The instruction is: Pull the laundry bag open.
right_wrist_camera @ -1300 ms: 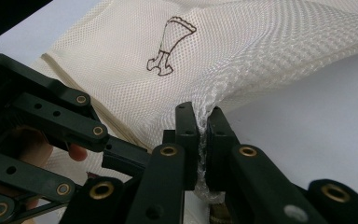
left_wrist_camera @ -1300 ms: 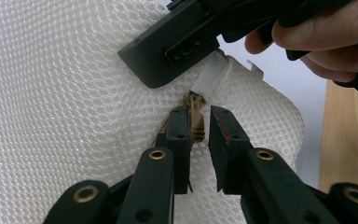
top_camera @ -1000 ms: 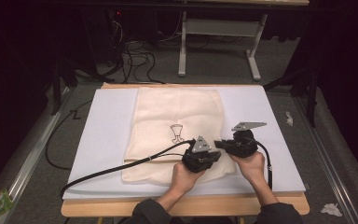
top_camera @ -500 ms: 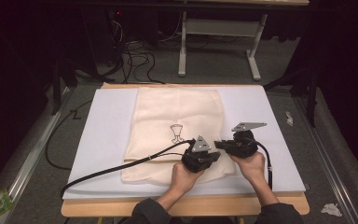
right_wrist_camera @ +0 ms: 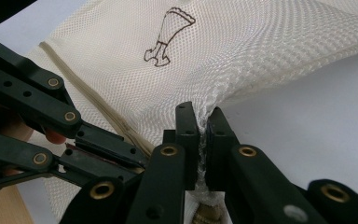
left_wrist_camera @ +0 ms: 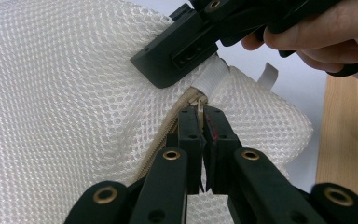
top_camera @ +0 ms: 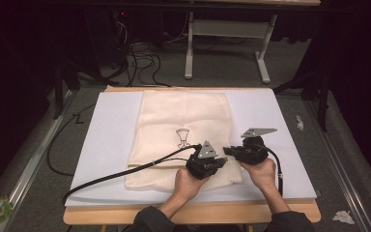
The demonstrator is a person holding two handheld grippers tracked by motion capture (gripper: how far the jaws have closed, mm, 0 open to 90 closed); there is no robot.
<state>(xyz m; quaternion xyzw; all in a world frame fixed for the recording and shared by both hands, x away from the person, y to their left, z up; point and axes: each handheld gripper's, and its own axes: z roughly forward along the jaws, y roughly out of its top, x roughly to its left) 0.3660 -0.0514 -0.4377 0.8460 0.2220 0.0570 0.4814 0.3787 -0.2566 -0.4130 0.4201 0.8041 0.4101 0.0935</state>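
Cream mesh zip bag [top_camera: 183, 130] flat near desk [top_camera: 111, 140] front edge; left gripper [left_wrist_camera: 199, 122] jaws clamped on zipper pull [left_wrist_camera: 198, 105], right gripper [right_wrist_camera: 202, 122] jaws pinching bag's mesh corner.

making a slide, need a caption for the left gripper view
Left gripper pinches the zip pull of a mesh bag while the right gripper clamps the bag's corner.

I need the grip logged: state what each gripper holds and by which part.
The left gripper pinches the zipper pull of the mesh laundry bag. The right gripper clamps the bag's mesh at its corner beside the zipper's end.
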